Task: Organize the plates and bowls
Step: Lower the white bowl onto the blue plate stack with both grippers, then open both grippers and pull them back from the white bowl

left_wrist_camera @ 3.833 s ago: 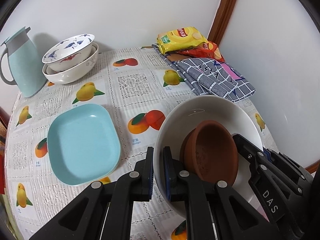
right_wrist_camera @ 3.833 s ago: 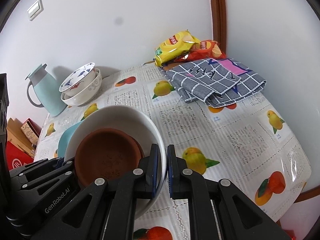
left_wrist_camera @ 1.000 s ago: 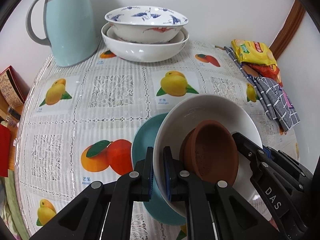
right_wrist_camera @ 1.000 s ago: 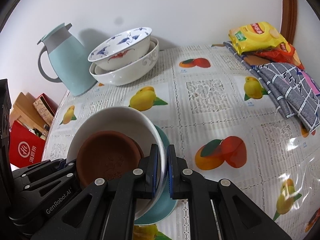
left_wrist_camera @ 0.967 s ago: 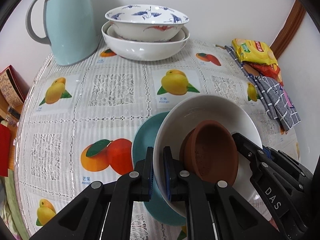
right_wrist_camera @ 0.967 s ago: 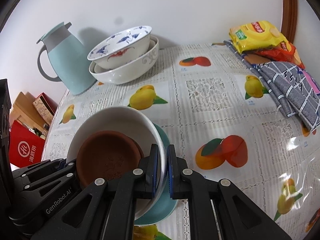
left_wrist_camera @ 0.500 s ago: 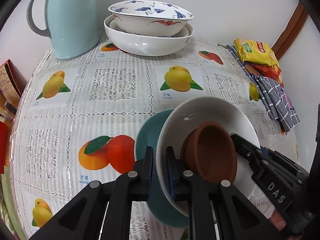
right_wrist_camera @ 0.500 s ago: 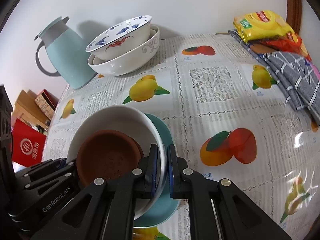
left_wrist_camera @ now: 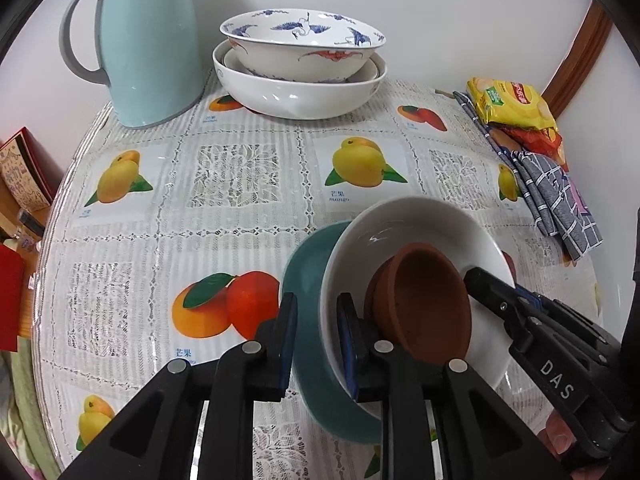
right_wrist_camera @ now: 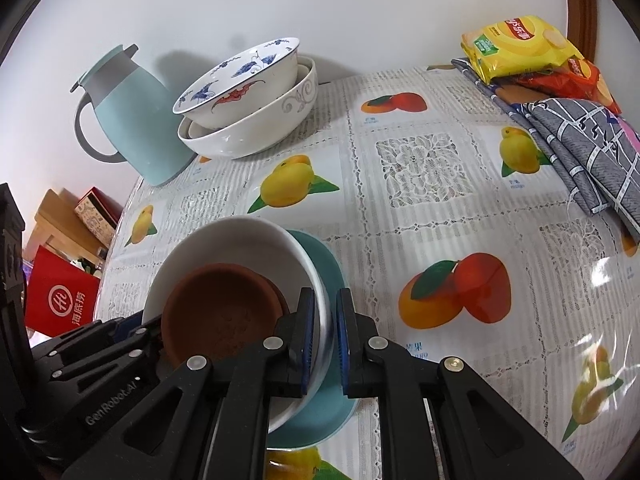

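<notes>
A white bowl (left_wrist_camera: 420,224) with a small brown clay bowl (left_wrist_camera: 428,300) inside it rests on the teal square plate (left_wrist_camera: 308,256). My left gripper (left_wrist_camera: 316,340) has opened; its fingers stand apart on either side of the white bowl's left rim. My right gripper (right_wrist_camera: 322,340) straddles the right rim of the white bowl (right_wrist_camera: 240,240), fingers slightly apart, with the clay bowl (right_wrist_camera: 220,312) beside it and the teal plate (right_wrist_camera: 332,272) beneath. At the back, a blue-patterned bowl (left_wrist_camera: 304,46) sits in a larger white bowl (left_wrist_camera: 300,92); the stack also shows in the right wrist view (right_wrist_camera: 248,96).
A pale blue jug (left_wrist_camera: 148,40) stands at the back left. Snack packets (left_wrist_camera: 512,104) and a folded grey checked cloth (left_wrist_camera: 556,188) lie at the right edge. A fruit-print tablecloth (left_wrist_camera: 224,184) covers the round table. Boxes and a red bag (right_wrist_camera: 60,300) sit beyond the left edge.
The white bowl with the clay bowl has come down onto the teal plate. My left gripper has opened off the rim, and my right gripper's fingers have parted slightly.
</notes>
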The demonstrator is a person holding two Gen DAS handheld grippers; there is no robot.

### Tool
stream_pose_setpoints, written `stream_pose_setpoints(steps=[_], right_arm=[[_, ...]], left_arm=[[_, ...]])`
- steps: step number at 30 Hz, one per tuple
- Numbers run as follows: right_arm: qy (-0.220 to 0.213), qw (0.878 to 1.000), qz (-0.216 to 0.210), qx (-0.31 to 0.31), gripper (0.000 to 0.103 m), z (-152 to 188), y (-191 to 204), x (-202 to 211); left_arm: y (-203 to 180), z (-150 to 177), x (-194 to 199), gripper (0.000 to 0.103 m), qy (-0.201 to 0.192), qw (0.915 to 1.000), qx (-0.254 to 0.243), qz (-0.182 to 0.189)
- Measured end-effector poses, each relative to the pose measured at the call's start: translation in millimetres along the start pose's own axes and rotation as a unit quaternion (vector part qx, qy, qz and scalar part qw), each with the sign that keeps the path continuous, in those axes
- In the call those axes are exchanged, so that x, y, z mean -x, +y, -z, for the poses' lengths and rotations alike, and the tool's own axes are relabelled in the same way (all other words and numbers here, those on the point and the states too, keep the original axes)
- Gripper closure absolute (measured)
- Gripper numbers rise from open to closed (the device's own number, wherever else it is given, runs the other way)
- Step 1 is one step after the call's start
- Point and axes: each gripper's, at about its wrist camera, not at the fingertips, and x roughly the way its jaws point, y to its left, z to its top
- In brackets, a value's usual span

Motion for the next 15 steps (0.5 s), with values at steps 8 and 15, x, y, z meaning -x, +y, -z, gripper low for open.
stream_pose_setpoints(steps=[8,15], right_arm=[[-0.015,1.000,0.004,0.003,0.084,4.9,2.2,19.0],[-0.022,1.000,0.005,0.020,0.070,19.6,8.9,44.0]], left_arm=[[5.1,5.7,19.8,0.074,-0.014,0.9999,0.005,-0.007],[1.8,21.8,51.4,0.073,-0.034,0.9994,-0.004,-0.005]])
